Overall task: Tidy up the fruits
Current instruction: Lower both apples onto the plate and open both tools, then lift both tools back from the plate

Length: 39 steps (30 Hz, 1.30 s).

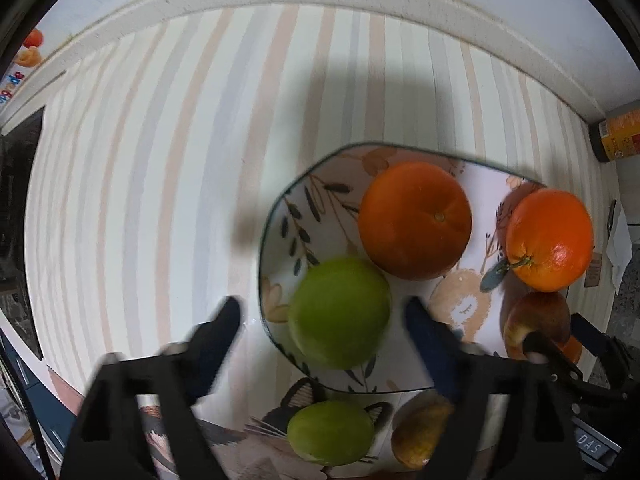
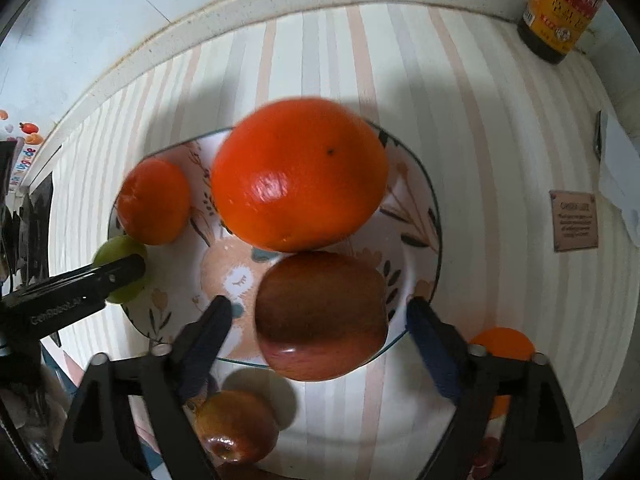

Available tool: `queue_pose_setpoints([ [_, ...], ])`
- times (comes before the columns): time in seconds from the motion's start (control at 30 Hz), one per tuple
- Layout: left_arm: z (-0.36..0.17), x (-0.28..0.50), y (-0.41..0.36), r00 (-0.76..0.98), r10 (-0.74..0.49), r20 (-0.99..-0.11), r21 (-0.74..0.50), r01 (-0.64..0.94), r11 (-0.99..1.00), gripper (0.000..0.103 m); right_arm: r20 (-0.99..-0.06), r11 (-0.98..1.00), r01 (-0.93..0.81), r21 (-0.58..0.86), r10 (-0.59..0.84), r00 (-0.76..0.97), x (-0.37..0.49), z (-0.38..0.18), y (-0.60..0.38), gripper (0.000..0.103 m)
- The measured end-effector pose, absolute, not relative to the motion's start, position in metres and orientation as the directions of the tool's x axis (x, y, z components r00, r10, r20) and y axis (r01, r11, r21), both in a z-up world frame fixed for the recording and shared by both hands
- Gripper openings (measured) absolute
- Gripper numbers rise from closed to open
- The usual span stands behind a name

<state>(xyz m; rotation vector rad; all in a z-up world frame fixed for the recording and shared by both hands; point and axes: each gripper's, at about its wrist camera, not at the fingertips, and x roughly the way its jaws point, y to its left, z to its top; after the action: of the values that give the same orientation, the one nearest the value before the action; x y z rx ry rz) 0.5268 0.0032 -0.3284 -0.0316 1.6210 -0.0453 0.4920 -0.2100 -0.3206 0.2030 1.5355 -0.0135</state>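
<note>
Bowl: a shallow octagonal ceramic bowl [image 1: 280, 208] with a dark rim and a printed floral and animal pattern, standing on a pastel-striped tablecloth [image 1: 160, 160]; every place below is given from this bowl.
Left gripper [image 1: 324, 312]: black two-finger gripper, jaws released and spread wide, straddling a round green apple [image 1: 340, 312] without the pads pressing on it; one finger hangs outside the bowl's rim, the other over its inside.
Green apple: lying inside the bowl at its left edge.
Right gripper [image 2: 320, 312]: black two-finger gripper, jaws released and wide, either side of a dark red apple [image 2: 320, 316], pads clear of it.
Red apple: inside the bowl, at its near rim.
Oranges: a large glossy orange [image 2: 298, 176] and a smaller orange [image 2: 154, 202] inside the bowl, beyond the two apples.
Outside the bowl: a second green fruit [image 1: 330, 432], a yellow-brown fruit [image 1: 420, 432], a small red apple [image 2: 236, 426] and another orange [image 2: 502, 344], all just beyond its near rim.
Bottle: a dark bottle with a yellow label [image 2: 560, 8], well apart, at the far right by the wall.
</note>
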Motion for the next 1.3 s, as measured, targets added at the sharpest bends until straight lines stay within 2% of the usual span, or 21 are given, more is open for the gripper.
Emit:
queue_pose_setpoints([
  [0.27,-0.294,0.501,0.017,0.017,-0.069,-0.997,-0.070,-0.013,0.997,0.088,-0.996,0.996,0.079,0.029,0.022,0.090,0.478,-0.294,-0.196,0.097],
  [0.67,-0.210,0.429,0.008,0.237,-0.014,-0.971,-0.008,0.029,1.000,0.088,-0.976,0.999,0.050,0.007,-0.004,0.217,0.425,-0.219,-0.191,0.097],
  [1.3,-0.104,0.340,0.004,0.444,-0.078,-0.893,-0.041,0.093,0.995,0.088,-0.896,0.998,0.051,0.037,0.010,0.443,0.318,-0.098,-0.181,0.097],
])
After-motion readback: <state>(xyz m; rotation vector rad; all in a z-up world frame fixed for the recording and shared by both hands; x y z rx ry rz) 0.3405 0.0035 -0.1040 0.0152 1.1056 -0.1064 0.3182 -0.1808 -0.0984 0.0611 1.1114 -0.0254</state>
